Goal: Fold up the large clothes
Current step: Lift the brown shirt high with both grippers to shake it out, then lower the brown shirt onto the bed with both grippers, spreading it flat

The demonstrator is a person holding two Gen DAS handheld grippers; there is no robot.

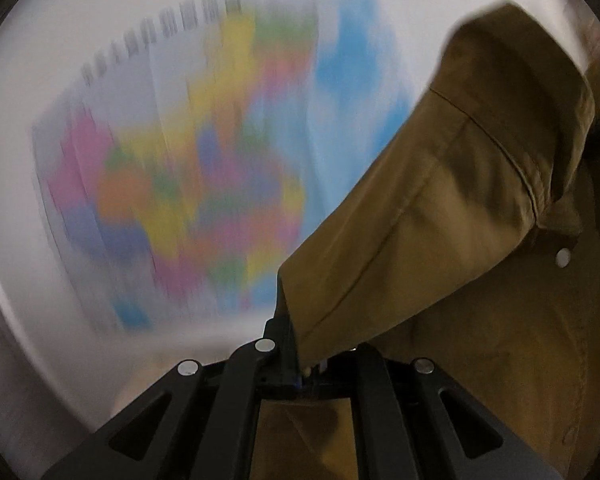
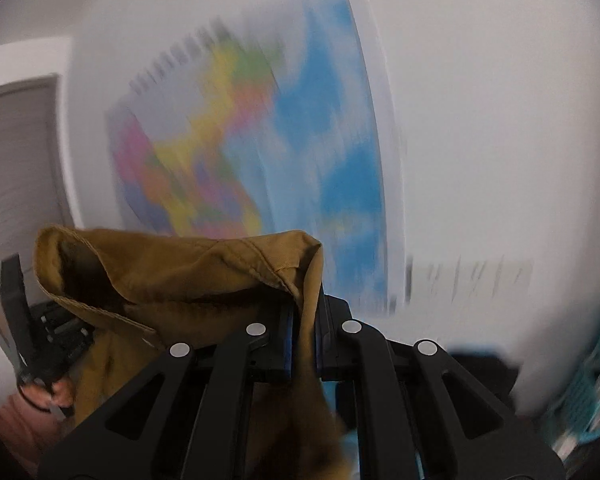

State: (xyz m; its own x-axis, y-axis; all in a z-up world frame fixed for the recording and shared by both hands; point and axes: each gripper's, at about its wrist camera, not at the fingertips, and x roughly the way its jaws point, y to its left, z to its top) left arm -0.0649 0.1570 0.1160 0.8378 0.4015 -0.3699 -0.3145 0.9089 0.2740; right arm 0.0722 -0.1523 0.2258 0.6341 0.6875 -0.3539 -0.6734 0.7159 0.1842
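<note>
A mustard-brown garment [image 1: 452, 208] with a seam and a white snap button hangs in the air, held up by both grippers. My left gripper [image 1: 306, 354] is shut on one edge of it; the cloth rises to the upper right and drapes down the right side. My right gripper [image 2: 302, 332] is shut on another edge of the garment [image 2: 204, 268], which bunches to the left and hangs below between the fingers. The left gripper also shows at the far left of the right wrist view [image 2: 28, 332], held in a hand.
A blurred, colourful wall map [image 1: 204, 168] hangs on the white wall ahead; it also shows in the right wrist view [image 2: 268, 152]. A grey door [image 2: 16, 168] is at the left. A teal basket [image 2: 596, 380] sits at the lower right.
</note>
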